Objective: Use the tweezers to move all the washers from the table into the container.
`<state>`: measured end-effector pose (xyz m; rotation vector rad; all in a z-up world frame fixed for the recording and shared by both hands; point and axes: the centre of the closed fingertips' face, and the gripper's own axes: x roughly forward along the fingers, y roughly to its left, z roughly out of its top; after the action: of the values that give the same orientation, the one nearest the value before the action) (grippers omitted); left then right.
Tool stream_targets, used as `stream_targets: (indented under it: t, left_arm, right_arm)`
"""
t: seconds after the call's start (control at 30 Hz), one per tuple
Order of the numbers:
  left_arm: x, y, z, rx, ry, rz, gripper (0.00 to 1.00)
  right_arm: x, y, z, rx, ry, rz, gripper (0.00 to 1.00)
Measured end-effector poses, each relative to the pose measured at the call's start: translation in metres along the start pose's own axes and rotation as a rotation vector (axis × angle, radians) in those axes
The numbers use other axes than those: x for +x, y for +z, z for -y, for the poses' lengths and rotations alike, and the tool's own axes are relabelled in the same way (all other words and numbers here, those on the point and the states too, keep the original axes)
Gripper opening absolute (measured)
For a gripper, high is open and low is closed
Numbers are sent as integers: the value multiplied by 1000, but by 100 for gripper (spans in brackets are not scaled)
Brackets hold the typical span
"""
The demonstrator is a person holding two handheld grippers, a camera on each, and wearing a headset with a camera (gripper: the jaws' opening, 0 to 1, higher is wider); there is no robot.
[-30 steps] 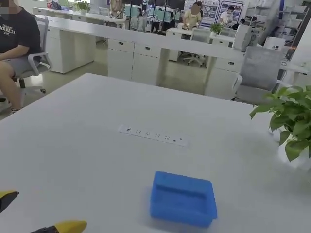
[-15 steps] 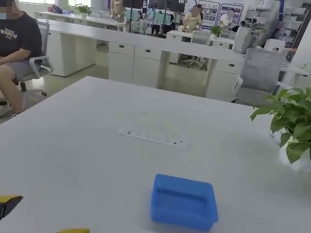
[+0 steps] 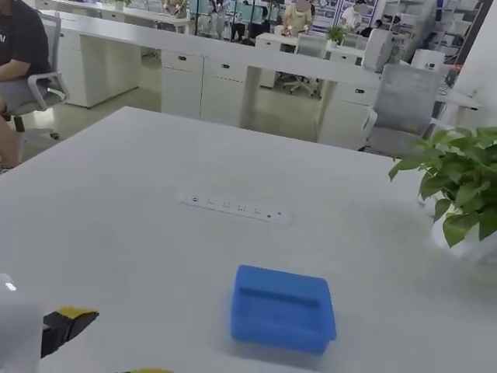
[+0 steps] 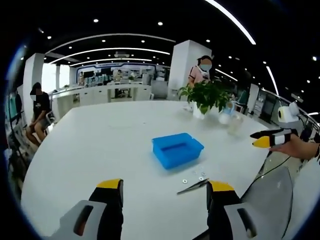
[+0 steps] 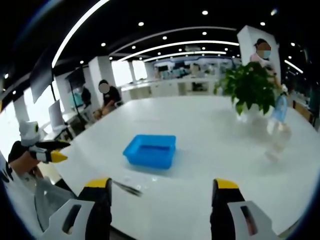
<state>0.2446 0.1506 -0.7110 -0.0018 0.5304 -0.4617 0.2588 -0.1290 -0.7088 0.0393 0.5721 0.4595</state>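
The washers (image 4: pixel 195 176) lie loose on the table, a small cluster of thin silvery rings just in front of the container's (image 4: pixel 177 149) near side. The tweezers (image 4: pixel 192 186) lie flat right beside them, nearer still, slim and grey, touched by neither gripper. The container is a shallow bright blue rectangular tray, open on top, and nothing can be made out inside it. In the head view it (image 3: pixel 283 308) sits near the front middle of the table

The left gripper (image 4: pixel 165 186) hangs above the near edge with its yellow-tipped jaws wide apart and nothing between them. The right gripper (image 5: pixel 162 184) is likewise spread wide and holds nothing, facing the container (image 5: pixel 150 149) and the tweezers (image 5: pixel 127 187) from the other side

The table (image 3: pixel 155 233) is large, white and matte. A white power strip (image 3: pixel 237 208) lies flat on it beyond the container, and a leafy green plant (image 3: pixel 458 179) stands at the far right, with a clear bottle (image 5: pixel 276 132) near it. Around the table is a bright open office with rows of white desks (image 3: pixel 233 74), grey chairs (image 3: pixel 408 109) and ceiling spotlights, and a person (image 3: pixel 19 54) is seated at the far left
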Motion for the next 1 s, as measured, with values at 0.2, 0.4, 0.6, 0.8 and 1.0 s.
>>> stream_targets:
  t: [0.2, 0.4, 0.6, 0.8, 1.0]
  left_arm:
    - [27, -14, 12, 57, -94, -85, 55]
    - [52, -31, 24, 130, -211, -156, 46]
    - [83, -49, 34, 199, -285, -214, 40]
    - [108, -66, 36, 268, -343, -283, 33]
    - [123, -83, 38, 328, -392, -345, 26]
  right_arm:
    - [8, -6, -2, 19, 8, -29, 80]
    - [17, -13, -3, 27, 15, -57, 79]
    - [27, -23, -6, 31, 43, -105, 77]
    - [31, -26, -11, 44, 67, -122, 75]
    - [32, -34, -14, 46, 87, -151, 73]
